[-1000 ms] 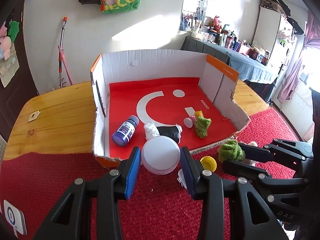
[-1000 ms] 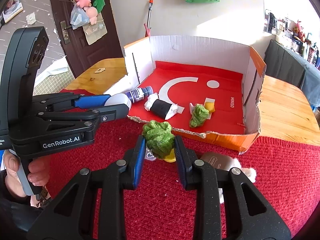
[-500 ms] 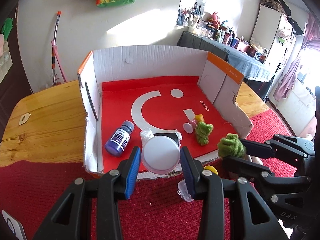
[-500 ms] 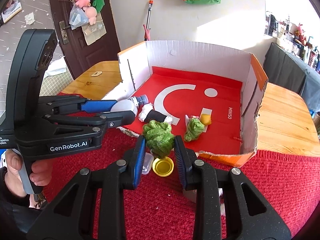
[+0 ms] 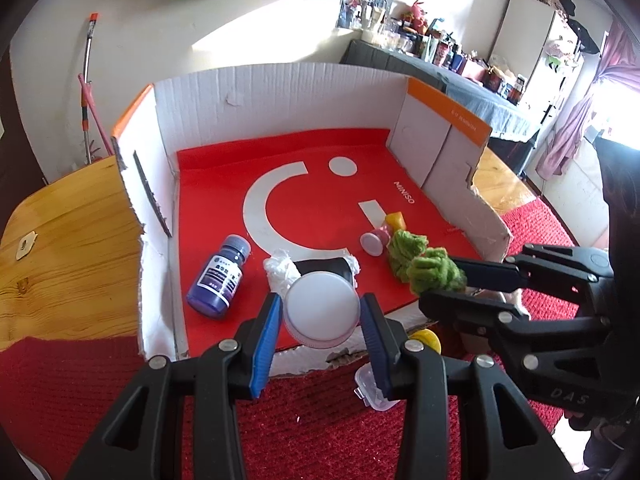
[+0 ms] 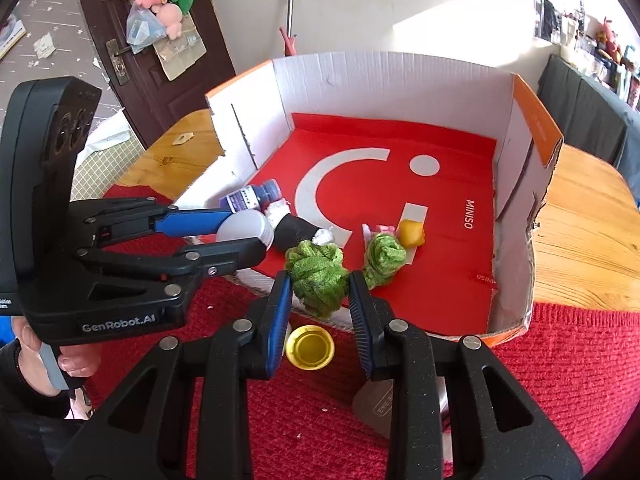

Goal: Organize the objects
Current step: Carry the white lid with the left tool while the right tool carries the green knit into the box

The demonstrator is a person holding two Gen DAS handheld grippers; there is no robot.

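Left gripper (image 5: pixel 320 316): clamping a white round jar (image 5: pixel 321 313) between its blue pads.
Right gripper (image 6: pixel 320 294): squeezing a green yarn ball (image 6: pixel 318 278), just right of the left gripper.

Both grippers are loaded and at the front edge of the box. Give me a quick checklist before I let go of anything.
1. Left gripper clamped on the white jar: ok.
2. Right gripper clamped on the green yarn ball: ok.
3. Jar past the torn front edge of the cardboard box: ok, it hangs over the red floor.
4. Drop spot under the jar: not ok, the black and white roll lies right behind it.
5. Drop spot for the yarn: cannot tell, a second green yarn ball sits close by.
6. Grippers apart from each other: ok.
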